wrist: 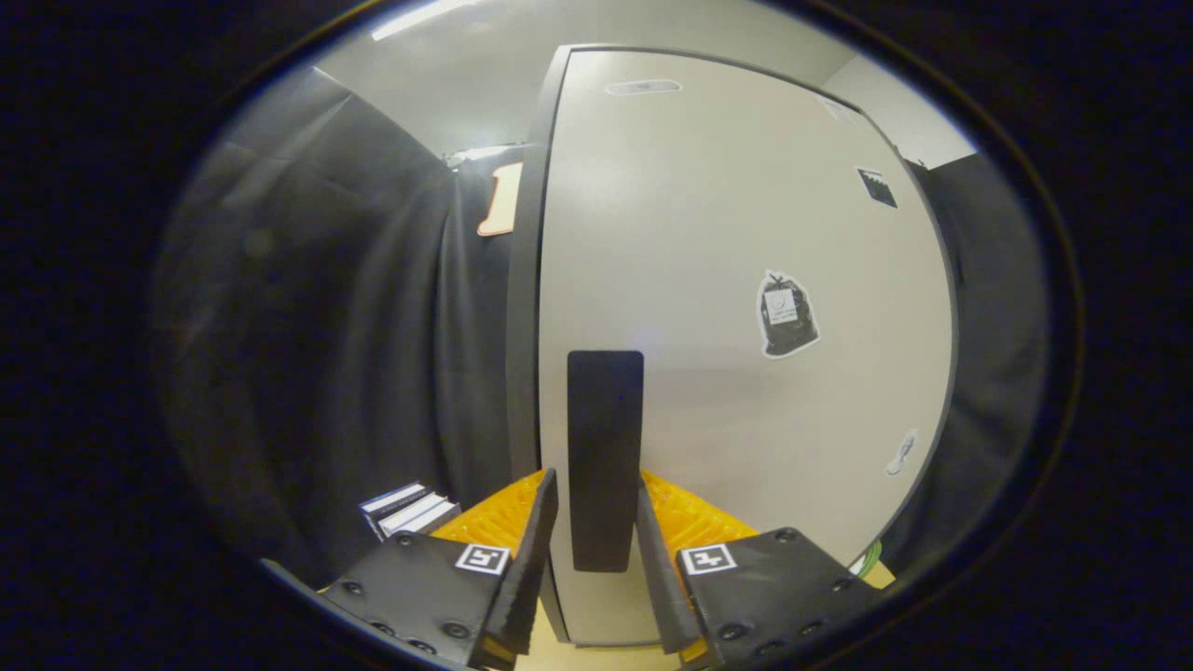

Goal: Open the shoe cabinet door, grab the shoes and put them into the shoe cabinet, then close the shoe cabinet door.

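Hand-held gripper (596, 559) lined up on the handle of the closed shoe cabinet door

The pale grey, flat-panelled shoe cabinet door (746, 233) stands shut, so the opening step looks not yet done; its tall black rectangular handle (605, 457) runs upright near the door's left edge, and the lower part of it lies between the two fingers; the fingers stand apart, one on either side of the handle, each with a narrow gap beside it, so they do not appear to press on it; this straddling pose suits a squeeze on the handle and a pull outward; a black bag-shaped sticker (788, 315) sits on the door to the right of the handle; no shoes can be made out; a small stack of dark, white-edged flat items (407, 510) lies low to the left of the fingers.
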Demonstrator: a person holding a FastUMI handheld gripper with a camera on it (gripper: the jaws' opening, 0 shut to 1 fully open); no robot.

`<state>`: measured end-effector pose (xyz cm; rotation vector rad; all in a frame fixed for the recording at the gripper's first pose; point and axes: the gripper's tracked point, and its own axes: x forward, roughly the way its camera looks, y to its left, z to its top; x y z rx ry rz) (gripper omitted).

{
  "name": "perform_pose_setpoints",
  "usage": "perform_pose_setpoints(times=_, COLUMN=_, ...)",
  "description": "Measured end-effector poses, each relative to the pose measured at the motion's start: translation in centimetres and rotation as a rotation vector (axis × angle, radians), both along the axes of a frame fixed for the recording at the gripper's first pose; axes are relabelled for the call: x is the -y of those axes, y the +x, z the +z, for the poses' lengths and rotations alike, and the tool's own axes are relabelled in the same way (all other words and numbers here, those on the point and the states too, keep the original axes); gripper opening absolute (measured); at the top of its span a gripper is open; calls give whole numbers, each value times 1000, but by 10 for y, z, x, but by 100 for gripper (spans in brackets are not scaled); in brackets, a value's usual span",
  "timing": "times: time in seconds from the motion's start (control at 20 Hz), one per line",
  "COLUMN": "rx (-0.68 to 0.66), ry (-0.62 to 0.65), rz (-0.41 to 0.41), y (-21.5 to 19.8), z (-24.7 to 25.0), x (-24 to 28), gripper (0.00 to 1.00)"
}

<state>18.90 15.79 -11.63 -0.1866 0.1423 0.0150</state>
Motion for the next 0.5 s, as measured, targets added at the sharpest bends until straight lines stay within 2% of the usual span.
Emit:
perform_pose_setpoints(times=0.3, rx=-18, ry=42, rz=-67, y=0, z=0, x=2, gripper=26)
perform_pose_setpoints(times=0.5, rx=-7, ry=43, rz=-77, y=-6, z=3, x=3, gripper=18)
